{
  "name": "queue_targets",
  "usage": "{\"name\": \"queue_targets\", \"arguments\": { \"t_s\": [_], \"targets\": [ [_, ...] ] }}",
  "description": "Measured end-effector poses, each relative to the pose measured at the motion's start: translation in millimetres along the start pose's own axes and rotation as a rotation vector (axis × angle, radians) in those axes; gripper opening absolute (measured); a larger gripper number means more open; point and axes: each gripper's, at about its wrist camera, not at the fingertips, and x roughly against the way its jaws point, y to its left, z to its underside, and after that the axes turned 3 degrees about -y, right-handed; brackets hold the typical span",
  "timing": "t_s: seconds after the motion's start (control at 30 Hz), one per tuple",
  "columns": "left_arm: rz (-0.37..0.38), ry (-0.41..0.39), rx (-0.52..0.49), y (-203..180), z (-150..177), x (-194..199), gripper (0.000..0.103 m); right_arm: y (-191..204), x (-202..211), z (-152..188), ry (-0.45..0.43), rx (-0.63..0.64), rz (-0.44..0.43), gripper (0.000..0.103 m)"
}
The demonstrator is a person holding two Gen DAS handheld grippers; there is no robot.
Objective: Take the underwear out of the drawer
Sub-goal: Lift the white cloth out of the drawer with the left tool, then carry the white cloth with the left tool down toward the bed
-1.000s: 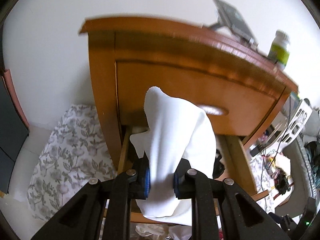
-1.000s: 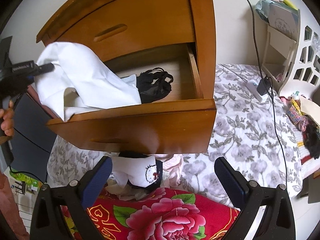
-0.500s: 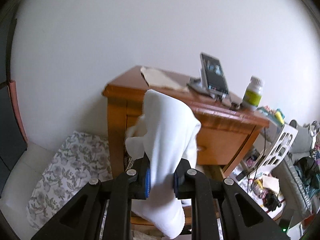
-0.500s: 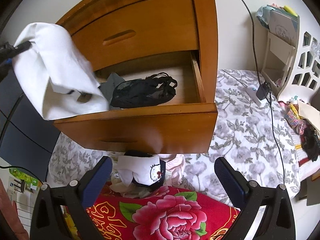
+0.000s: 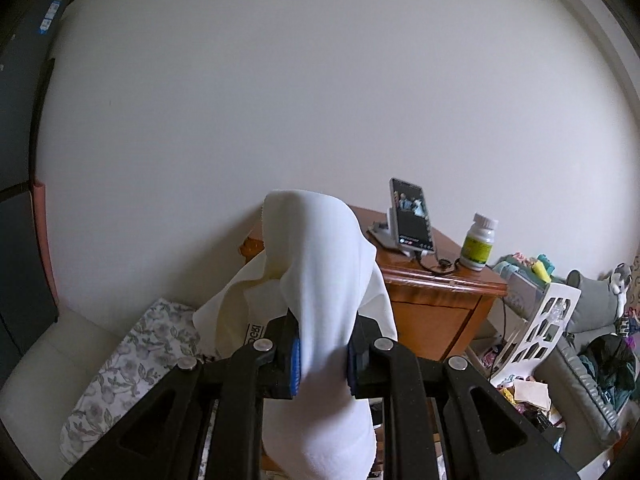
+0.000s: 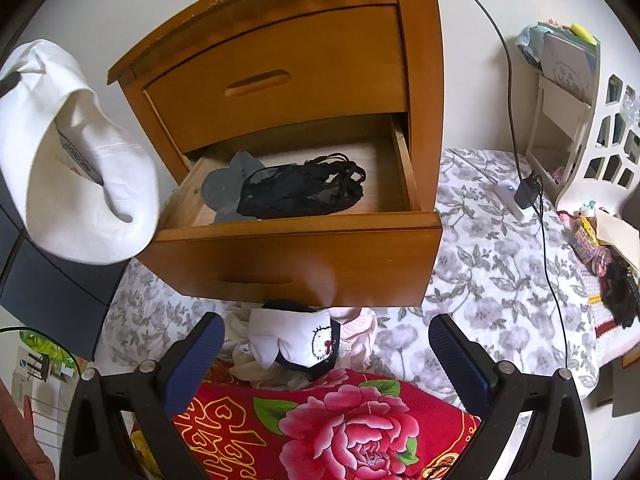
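Observation:
My left gripper (image 5: 322, 364) is shut on white underwear (image 5: 320, 280) that drapes over its fingers, held up well above the wooden nightstand (image 5: 436, 304). The right wrist view shows the same white underwear (image 6: 72, 160) hanging in the air left of the open lower drawer (image 6: 296, 256). Black lace underwear (image 6: 300, 192) and a grey garment (image 6: 228, 184) lie inside the drawer. My right gripper (image 6: 326, 352) is open with nothing between its fingers, in front of and below the drawer, over a small pile of underwear (image 6: 296, 344) on the bed.
A phone on a stand (image 5: 412, 216) and a pill bottle (image 5: 478, 242) sit on the nightstand top. A red floral quilt (image 6: 320, 424) lies under my right gripper. A charger and cable (image 6: 528, 192) rest on the grey floral sheet (image 6: 500, 280). A white rack (image 6: 592, 120) stands right.
My left gripper has risen with the white underwear, out of the drawer and above the nightstand top. The black and grey garments are now uncovered. My right gripper has stayed open and nearly still.

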Motion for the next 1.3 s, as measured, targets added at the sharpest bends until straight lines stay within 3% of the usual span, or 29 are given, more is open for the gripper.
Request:
{"name": "queue_targets", "arguments": {
  "t_s": [0.27, 0.6, 1.3],
  "targets": [
    [0.016, -0.037, -0.030, -6, 1, 34, 0.018, 5, 12, 1, -0.020, 0.009, -0.007, 0.103],
    [0.035, 0.001, -0.056, -10, 22, 51, 0.018, 8, 27, 3, -0.049, 0.010, -0.010, 0.103],
    [0.116, 0.347, -0.076, -37, 127, -22, 0.018, -3, 30, 6, -0.048, -0.018, -0.001, 0.103]
  ]
}}
